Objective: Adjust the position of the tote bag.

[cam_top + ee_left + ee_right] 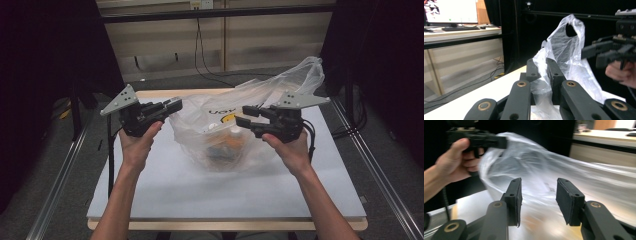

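L gripper (pixel 172 106) jaws pinched near shut, hand (pixel 137 142) under it. R gripper (pixel 245 116) jaws apart, level, facing L.

Dark curtains (pixel 45 60), pale wall (pixel 165 40) (cables)

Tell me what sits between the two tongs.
The clear plastic bag with groceries fills the stretch between the left tongs and the right tongs, seen from the high view.

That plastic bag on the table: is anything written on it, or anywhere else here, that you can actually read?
Bag: dark print beside a yellow mark on its side, upside down and creased; too blurred to read.
Items in the bag: orange and white packaging, any label too small to read.
Monitor in the left gripper view: picture on screen, no legible text.
Nothing else carries writing.
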A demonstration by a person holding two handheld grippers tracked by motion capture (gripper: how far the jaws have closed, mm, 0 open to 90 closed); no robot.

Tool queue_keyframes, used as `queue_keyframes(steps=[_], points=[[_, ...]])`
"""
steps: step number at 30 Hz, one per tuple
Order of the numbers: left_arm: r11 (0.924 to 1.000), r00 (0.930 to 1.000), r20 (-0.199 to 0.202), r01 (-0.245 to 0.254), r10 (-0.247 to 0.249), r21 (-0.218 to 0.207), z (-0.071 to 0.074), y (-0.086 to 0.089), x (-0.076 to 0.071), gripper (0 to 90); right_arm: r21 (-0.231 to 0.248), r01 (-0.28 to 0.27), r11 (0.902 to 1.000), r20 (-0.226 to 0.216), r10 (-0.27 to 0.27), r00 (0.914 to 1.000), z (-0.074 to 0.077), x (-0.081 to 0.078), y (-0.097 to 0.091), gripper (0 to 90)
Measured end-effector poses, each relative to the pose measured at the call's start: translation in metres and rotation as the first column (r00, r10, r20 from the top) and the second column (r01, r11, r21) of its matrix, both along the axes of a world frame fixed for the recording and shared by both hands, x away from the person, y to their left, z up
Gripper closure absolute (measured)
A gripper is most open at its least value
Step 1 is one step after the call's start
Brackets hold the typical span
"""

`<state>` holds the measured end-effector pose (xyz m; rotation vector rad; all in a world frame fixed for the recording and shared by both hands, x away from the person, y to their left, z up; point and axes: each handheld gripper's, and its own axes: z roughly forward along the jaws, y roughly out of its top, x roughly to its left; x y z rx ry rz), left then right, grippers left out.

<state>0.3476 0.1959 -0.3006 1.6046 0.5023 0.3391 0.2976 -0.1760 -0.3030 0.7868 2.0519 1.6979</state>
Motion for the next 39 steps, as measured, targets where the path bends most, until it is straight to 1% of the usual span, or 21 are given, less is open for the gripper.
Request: queue_keyframes(steps=[4,5,10,13,14,20,21,22,23,25,26,27,28,29,31,32,33,34,35,37,39], points=[[0.9997,0.9999,0.001,-0.015,0.015,-0.018,-0.002,0.009,-0.002,82.6,0.013,0.061,0.9980,-0.004,-0.061,0.9981,0.000,0.002,-0.019,55.5],[0.9999,0.9999,0.004,-0.013,0.013,-0.010,-0.002,0.011,-0.003,82.6,0.022,0.080,0.9965,0.000,-0.080,0.9968,0.002,0.001,-0.025,55.5],[0.9989,0.9997,-0.004,-0.024,0.024,-0.040,-0.002,0.018,-0.002,82.6,0.036,0.127,0.9912,0.006,-0.128,0.9918,0.009,-0.003,-0.040,57.2],[0.9992,0.9994,0.003,-0.033,0.033,-0.024,-0.001,0.022,-0.003,82.6,0.044,0.149,0.9878,0.011,-0.150,0.9886,0.011,-0.006,-0.050,57.0],[0.9990,0.9992,0.008,-0.039,0.039,-0.019,-0.001,0.023,-0.003,82.6,0.049,0.171,0.9840,0.012,-0.172,0.9851,0.012,-0.008,-0.057,55.3],[0.9983,0.9988,0.005,-0.048,0.048,-0.033,-0.001,0.026,-0.006,82.6,0.050,0.216,0.9751,0.004,-0.217,0.9763,0.011,-0.013,-0.074,49.2],[0.9985,0.9987,0.011,-0.050,0.050,-0.022,0.000,0.027,-0.007,82.6,0.049,0.225,0.9730,0.005,-0.226,0.9741,0.011,-0.015,-0.076,48.6],[0.9987,0.9989,0.017,-0.043,0.044,-0.026,0.000,0.028,-0.007,82.6,0.049,0.235,0.9708,0.005,-0.235,0.9719,0.013,-0.016,-0.079,47.1],[0.9989,0.9989,0.016,-0.044,0.044,-0.015,0.000,0.029,-0.007,82.6,0.043,0.245,0.9687,0.011,-0.245,0.9694,0.015,-0.017,-0.082,45.4],[0.9982,0.9989,0.008,-0.046,0.046,-0.038,0.000,0.031,-0.007,82.6,0.046,0.259,0.9647,0.024,-0.260,0.9652,0.021,-0.020,-0.088,43.4],[0.9991,0.9991,0.017,-0.038,0.038,-0.021,0.001,0.033,-0.006,82.6,0.048,0.267,0.9624,0.030,-0.269,0.9627,0.024,-0.020,-0.091,42.2],[0.9982,0.9990,0.008,-0.043,0.043,-0.042,0.001,0.032,-0.007,82.6,0.049,0.272,0.9609,0.033,-0.274,0.9611,0.026,-0.020,-0.093,41.2],[0.9984,0.9987,0.014,-0.049,0.050,-0.028,0.002,0.033,-0.007,82.6,0.047,0.281,0.9585,0.035,-0.283,0.9585,0.029,-0.019,-0.096,39.9],[0.9985,0.9988,0.019,-0.044,0.044,-0.033,0.003,0.034,-0.007,82.6,0.041,0.300,0.9532,0.025,-0.301,0.9534,0.034,-0.014,-0.101,37.5],[0.9982,0.9985,0.021,-0.051,0.051,-0.031,0.005,0.037,-0.008,82.6,0.043,0.309,0.9500,0.019,-0.310,0.9505,0.038,-0.009,-0.105,34.5],[0.9983,0.9983,0.027,-0.050,0.051,-0.028,0.005,0.038,-0.008,82.6,0.043,0.309,0.9500,0.019,-0.310,0.9505,0.038,-0.009,-0.105,34.5],[0.9980,0.9981,0.022,-0.058,0.059,-0.025,0.006,0.039,-0.008,82.6,0.038,0.307,0.9509,0.002,-0.308,0.9515,0.041,-0.005,-0.105,32.0],[0.9976,0.9979,0.019,-0.060,0.061,-0.035,0.006,0.039,-0.008,82.6,0.038,0.307,0.9509,0.002,-0.308,0.9515,0.041,-0.005,-0.105,32.0],[0.9974,0.9978,0.020,-0.063,0.064,-0.034,0.006,0.040,-0.008,82.6,0.034,0.313,0.9491,0.014,-0.314,0.9494,0.044,-0.003,-0.103,31.4],[0.9975,0.9979,0.024,-0.059,0.060,-0.038,0.007,0.040,-0.007,82.6,0.045,0.309,0.9501,0.023,-0.310,0.9505,0.048,0.000,-0.102,30.4],[0.9977,0.9976,0.026,-0.063,0.064,-0.024,0.009,0.042,-0.008,82.6,0.041,0.314,0.9486,0.028,-0.315,0.9487,0.050,0.002,-0.102,29.2]])
